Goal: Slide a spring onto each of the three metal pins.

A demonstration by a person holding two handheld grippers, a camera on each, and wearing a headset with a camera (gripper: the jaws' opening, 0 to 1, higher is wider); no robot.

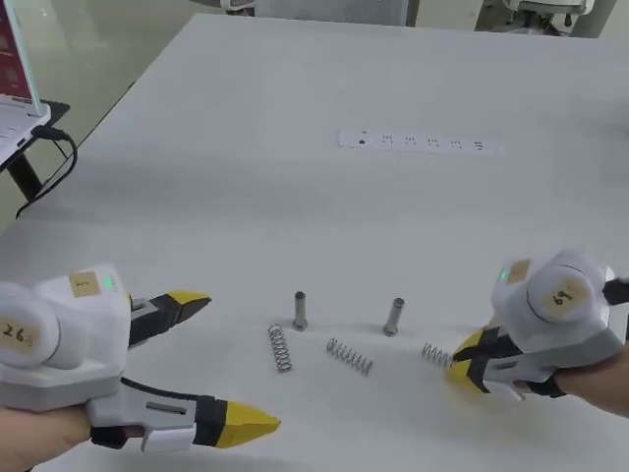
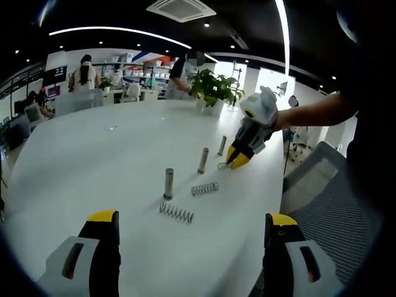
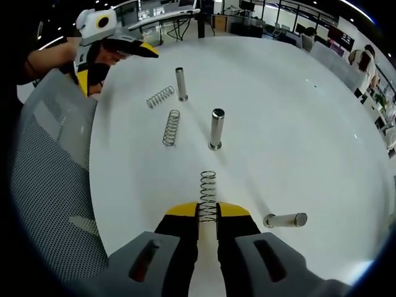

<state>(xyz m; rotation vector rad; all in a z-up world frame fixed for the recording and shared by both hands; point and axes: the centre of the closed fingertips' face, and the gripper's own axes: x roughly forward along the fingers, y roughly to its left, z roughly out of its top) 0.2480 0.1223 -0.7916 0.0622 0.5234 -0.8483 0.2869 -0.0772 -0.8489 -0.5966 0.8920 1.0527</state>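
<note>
My right gripper [image 3: 208, 213] is pinched shut on the near end of one spring [image 3: 208, 189], which lies along the table [image 3: 297, 124] toward 12 o'clock in the right gripper view. Beyond its free end the near pin [image 3: 216, 129] stands upright, and the far pin [image 3: 180, 83] stands at 11 o'clock. A third pin [image 3: 284, 219] sits just beside my jaws at 3 o'clock; I cannot tell whether it stands or lies. The second spring [image 3: 170, 127] lies at 9 o'clock of the near pin, the third spring [image 3: 160, 96] just beside the far pin. In the head view my left gripper [image 1: 221, 361] hangs at 9 o'clock of the springs, jaws spread wide, holding nothing. A power strip [image 1: 421, 143] lies well apart at 12 o'clock.
</note>
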